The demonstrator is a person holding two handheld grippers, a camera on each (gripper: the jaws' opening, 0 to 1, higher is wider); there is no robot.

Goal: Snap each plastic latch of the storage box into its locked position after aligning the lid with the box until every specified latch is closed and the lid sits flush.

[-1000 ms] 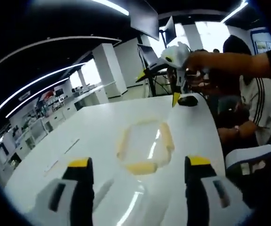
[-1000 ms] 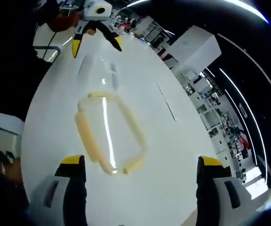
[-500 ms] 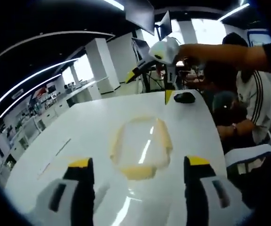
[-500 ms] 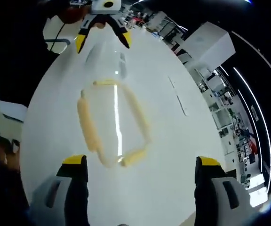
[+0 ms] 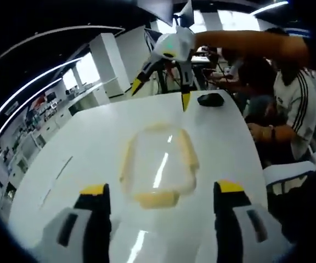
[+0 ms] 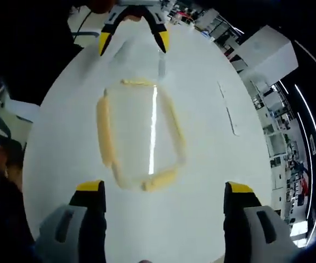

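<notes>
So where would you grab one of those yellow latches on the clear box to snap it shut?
Probably the short latch nearest the left gripper, taken along its long outer edge, coming from that end of the storage box. It lies as a raised yellow bar along the lid's rim, just ahead of the open jaws.

From here I can't read a single word, label, number or sign on anything in either view.

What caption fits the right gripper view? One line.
Open right gripper above a clear storage box with yellow latches, left gripper opposite.
</notes>
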